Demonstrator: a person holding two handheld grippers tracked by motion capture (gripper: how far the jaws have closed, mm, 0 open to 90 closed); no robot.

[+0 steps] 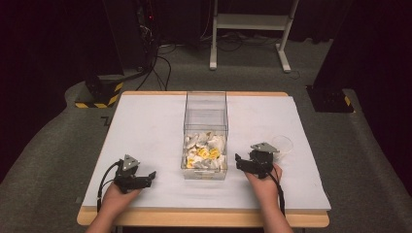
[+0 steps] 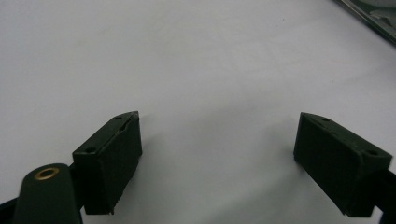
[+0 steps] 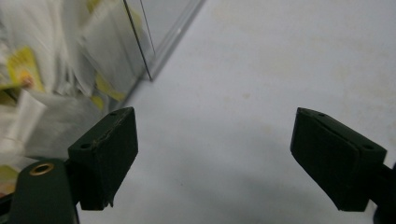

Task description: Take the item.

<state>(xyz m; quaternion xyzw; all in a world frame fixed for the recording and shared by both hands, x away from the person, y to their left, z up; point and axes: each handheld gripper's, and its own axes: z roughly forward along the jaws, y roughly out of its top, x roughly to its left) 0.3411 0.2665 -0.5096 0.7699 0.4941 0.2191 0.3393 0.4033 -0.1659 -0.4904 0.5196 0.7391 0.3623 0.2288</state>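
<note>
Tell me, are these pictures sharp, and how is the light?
High view: the white table is brightly lit, the room behind nearly black. Right gripper view: the packets in the clear box are blurred. Left gripper view: the jaws are sharp, with soft shadows on the table beneath them.

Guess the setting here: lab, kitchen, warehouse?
Probably a lab data-collection station: a table under a white cover, a clear plastic bin of sachets, grey carpet, dark curtains, hazard-striped stand bases and loose cables behind.
</note>
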